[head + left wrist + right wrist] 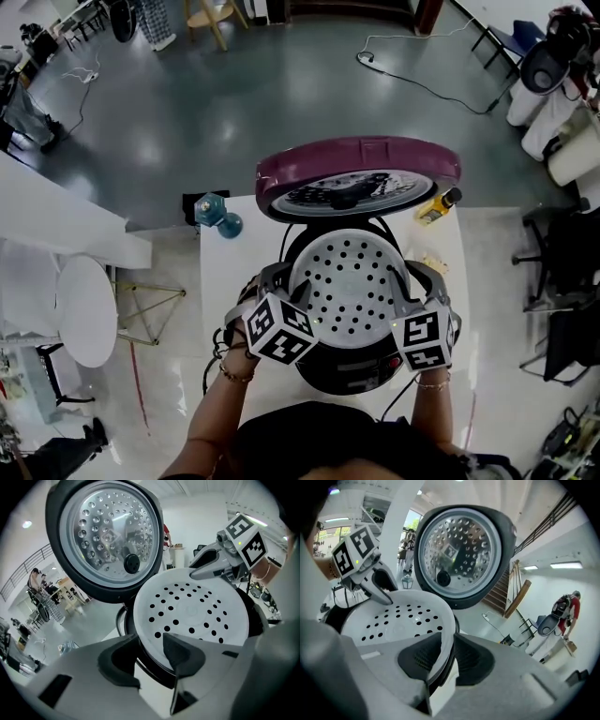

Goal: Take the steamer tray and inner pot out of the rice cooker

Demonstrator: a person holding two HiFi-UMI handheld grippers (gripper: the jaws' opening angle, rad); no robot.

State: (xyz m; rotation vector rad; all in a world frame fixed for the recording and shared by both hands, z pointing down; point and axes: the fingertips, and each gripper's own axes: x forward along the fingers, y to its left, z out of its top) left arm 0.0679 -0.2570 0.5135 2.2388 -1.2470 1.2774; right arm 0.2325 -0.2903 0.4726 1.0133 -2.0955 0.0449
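Observation:
The black rice cooker stands open, with its maroon lid raised behind it. A white perforated steamer tray lies across the cooker's mouth, lifted a little off the rim. My left gripper is shut on the tray's left rim, which runs between its pads. On the opposite side, my right gripper is shut on the tray's right rim. Each gripper view shows the other gripper across the tray: the right gripper, the left gripper. The tray hides the inner pot.
The cooker sits on a white table. A blue dumbbell-like object lies at its back left and a yellow bottle at its back right. A round white side table stands to the left. A cable runs over the grey floor.

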